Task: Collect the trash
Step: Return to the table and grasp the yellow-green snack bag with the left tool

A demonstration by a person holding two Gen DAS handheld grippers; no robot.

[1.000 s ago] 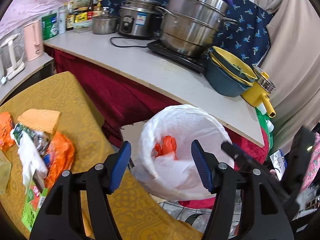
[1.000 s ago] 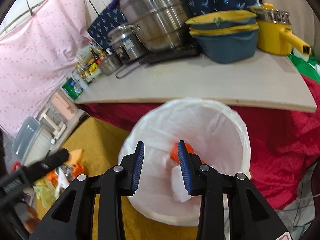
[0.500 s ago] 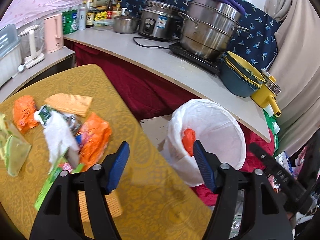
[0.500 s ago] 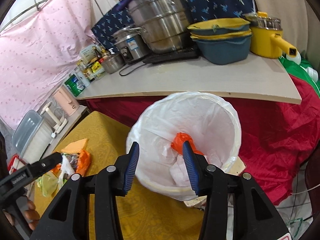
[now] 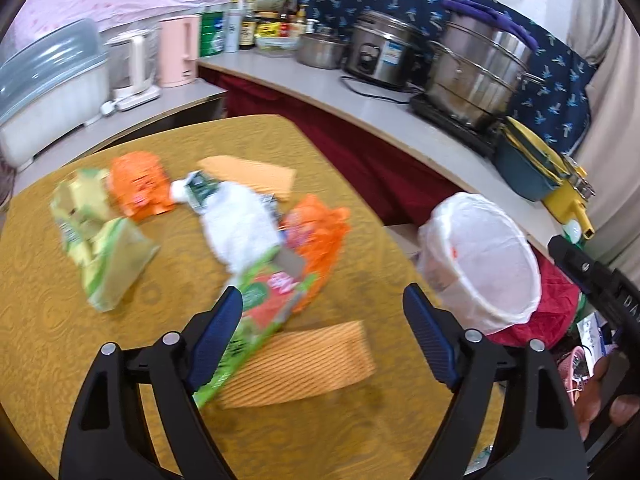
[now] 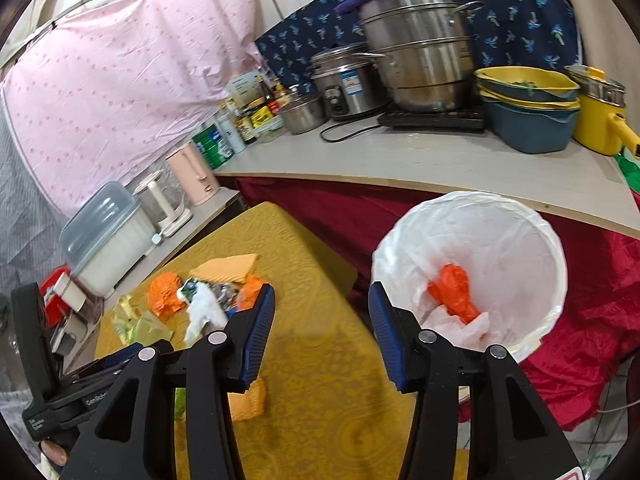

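Observation:
Trash lies scattered on the yellow table (image 5: 48,320): a green and red wrapper (image 5: 264,304), an orange bag (image 5: 320,228), a white crumpled bag (image 5: 244,228), another orange wrapper (image 5: 138,188) and a yellow-green packet (image 5: 100,248). My left gripper (image 5: 322,336) hangs above the near end of the green wrapper, its jaws opening with nothing between them. The white-lined bin (image 6: 480,264) stands off the table's right edge and holds orange trash (image 6: 452,292) and paper. My right gripper (image 6: 322,336) hovers open and empty over the table edge beside the bin.
Two orange ribbed cloths (image 5: 296,364) (image 5: 252,172) lie on the table. A grey counter (image 5: 360,96) behind carries steel pots (image 5: 476,72), a rice cooker, bottles and stacked bowls (image 5: 528,164). A red cloth hangs under it. Kettles and a lidded box (image 5: 48,92) stand at the left.
Both grippers have swung left from above the bin toward the table. The left jaws have spread wider, and the right jaws have also parted further.

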